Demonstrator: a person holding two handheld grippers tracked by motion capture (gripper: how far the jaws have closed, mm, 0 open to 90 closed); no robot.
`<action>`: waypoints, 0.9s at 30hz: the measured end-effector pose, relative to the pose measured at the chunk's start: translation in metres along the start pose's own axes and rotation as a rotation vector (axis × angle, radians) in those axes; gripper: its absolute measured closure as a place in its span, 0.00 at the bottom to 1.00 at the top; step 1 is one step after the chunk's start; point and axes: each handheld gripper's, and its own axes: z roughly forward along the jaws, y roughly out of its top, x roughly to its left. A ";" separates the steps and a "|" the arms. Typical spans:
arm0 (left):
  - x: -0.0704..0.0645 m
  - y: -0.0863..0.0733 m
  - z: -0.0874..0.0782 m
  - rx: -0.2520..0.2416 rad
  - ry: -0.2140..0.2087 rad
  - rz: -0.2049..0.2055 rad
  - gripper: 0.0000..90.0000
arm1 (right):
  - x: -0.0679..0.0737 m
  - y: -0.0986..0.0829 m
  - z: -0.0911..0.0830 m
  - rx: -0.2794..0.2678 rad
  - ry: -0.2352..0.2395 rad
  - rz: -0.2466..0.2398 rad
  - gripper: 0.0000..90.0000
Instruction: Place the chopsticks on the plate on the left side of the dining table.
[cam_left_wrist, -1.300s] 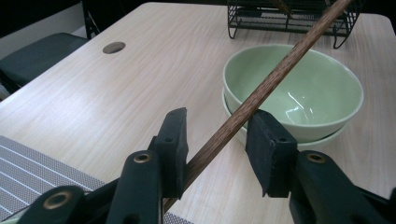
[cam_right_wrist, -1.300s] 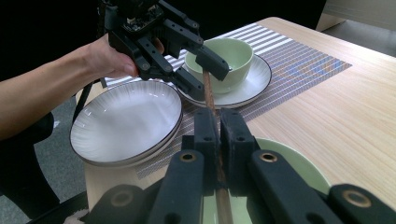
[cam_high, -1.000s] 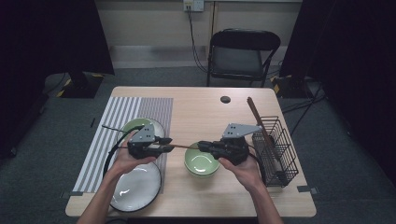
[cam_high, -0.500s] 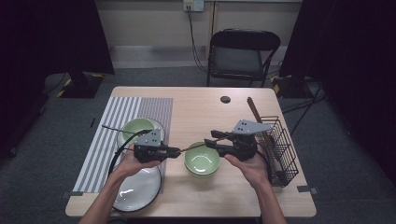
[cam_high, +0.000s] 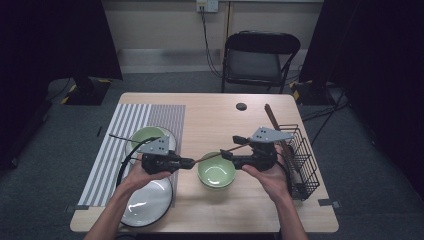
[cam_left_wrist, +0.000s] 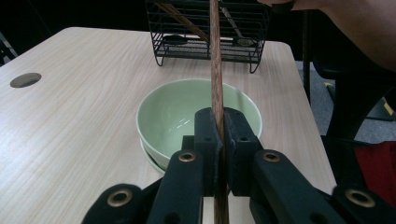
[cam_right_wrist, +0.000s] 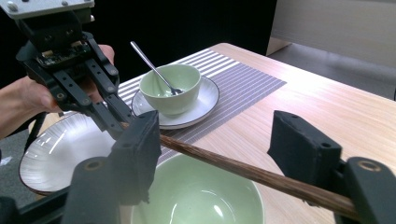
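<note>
Now, line by line:

Chopstick (cam_high: 216, 154): a dark brown wooden stick, held level above the table at the centre of the high view, running from lower left to upper right between the two grippers and over the near rim of the green bowl (cam_high: 216, 174).

Left gripper (cam_high: 189, 162): left of centre in the high view; its jaws are clamped tight on the stick. In the left gripper view the stick (cam_left_wrist: 215, 79) rises from between the two black pads (cam_left_wrist: 208, 135) straight up the middle of the frame.

Right gripper (cam_high: 229, 153): right of centre in the high view; its jaws stand wide apart. In the right gripper view the stick (cam_right_wrist: 243, 171) passes across the gap from the left pad toward the lower right, close to the left pad (cam_right_wrist: 140, 144); whether it touches, I cannot tell.

Green bowl: empty, lower centre of the high view, just beneath the stick.

Wire basket (cam_high: 303, 159): right edge of the table, with another brown stick leaning in it.

Small bowl with spoon (cam_right_wrist: 171, 87): on a saucer on the striped mat, upper middle of the right gripper view.

White plate (cam_high: 150, 201): lower left of the high view, under the left hand.
</note>
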 end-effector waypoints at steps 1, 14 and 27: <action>0.000 0.000 0.000 0.000 0.000 0.000 0.95 | 0.000 0.000 0.000 0.000 0.000 0.000 0.37; 0.003 0.002 -0.012 -0.110 0.007 -0.045 0.95 | -0.003 -0.003 -0.001 -0.006 0.011 0.015 0.44; -0.001 0.001 0.007 -0.104 0.015 -0.063 0.95 | 0.013 0.001 0.004 -0.067 0.144 -0.023 0.95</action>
